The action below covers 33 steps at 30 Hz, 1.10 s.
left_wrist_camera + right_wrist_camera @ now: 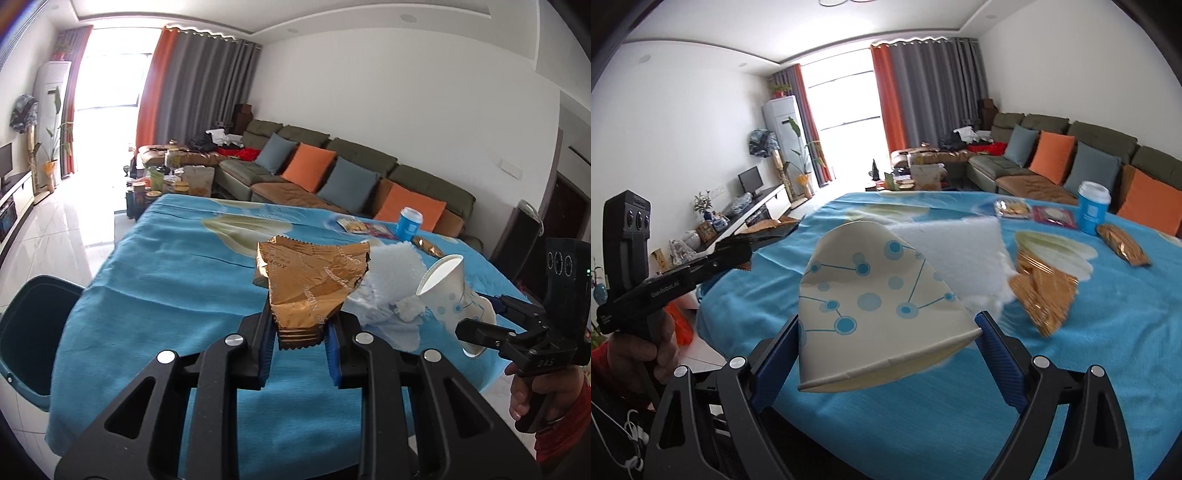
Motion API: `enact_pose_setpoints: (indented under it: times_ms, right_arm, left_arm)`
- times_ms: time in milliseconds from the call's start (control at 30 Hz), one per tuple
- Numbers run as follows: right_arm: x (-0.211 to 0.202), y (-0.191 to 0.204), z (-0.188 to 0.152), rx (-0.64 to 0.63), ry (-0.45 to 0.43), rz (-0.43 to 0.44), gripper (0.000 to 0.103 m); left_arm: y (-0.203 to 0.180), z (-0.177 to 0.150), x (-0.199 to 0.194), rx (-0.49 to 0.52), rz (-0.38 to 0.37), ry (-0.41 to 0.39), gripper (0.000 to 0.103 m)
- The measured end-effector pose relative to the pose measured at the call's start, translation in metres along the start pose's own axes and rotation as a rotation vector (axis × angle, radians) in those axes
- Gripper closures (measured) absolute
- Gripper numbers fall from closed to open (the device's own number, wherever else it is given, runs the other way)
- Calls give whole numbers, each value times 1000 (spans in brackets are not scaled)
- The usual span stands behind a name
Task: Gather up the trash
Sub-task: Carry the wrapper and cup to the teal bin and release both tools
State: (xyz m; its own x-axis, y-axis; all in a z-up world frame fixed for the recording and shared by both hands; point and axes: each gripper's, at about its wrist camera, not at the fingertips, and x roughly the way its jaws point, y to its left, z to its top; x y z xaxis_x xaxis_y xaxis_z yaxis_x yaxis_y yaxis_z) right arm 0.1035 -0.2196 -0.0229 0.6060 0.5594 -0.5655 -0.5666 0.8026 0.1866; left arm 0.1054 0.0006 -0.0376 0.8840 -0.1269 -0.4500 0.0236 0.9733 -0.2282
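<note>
My left gripper (pixel 299 332) is shut on a crumpled gold wrapper (pixel 310 284) and holds it above the blue tablecloth (pixel 166 266). My right gripper (pixel 886 343) is shut on the base of a white paper cup with blue dots (pixel 871 295); the cup also shows in the left wrist view (pixel 454 295). A white tissue (pixel 960 251) lies on the cloth beyond the cup, also seen from the left (pixel 391 280). Another gold wrapper (pixel 1041 291) lies to its right. A dark green bin (pixel 26 332) stands at the table's left edge.
A blue lidded cup (pixel 1091 210), a gold snack pack (pixel 1123 245), a red packet (pixel 1054 216) and a clear snack tray (pixel 1012 208) lie at the table's far side. A sofa with orange and grey cushions (pixel 332 173) stands behind. My left gripper's body (pixel 635 280) shows at left.
</note>
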Motion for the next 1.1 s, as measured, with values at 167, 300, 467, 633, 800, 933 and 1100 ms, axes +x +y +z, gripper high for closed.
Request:
enact_pose_setpoints:
  times_ms: [167,300,467,633,800,933,1100]
  right_arm:
    - [8,21,13,-36,-20,36,14]
    - [21,42,25,-67,-28,75,14]
    - [46,67,43,-122,-24,132,14]
    - [74,99,59,-178,-12,199,14]
    - [101,133,77,-230,3,268,14]
    - [125,158,88,-274,26,322,14]
    - [152,187,100,-315,63,379,14]
  left_arm:
    - [13,3,-15,-13,28,-40,80]
    - [30,5,-30,-34,66,-70,80]
    - [58,9,-48,-66,138,-108,80]
    - [93,10,-70,-107,229,-139,80]
    - [127,8,-93,-137,326,-161,80]
    - [158,6,-110,-166,404,-170,79]
    - [191,0,-128,-205,478,-166,79]
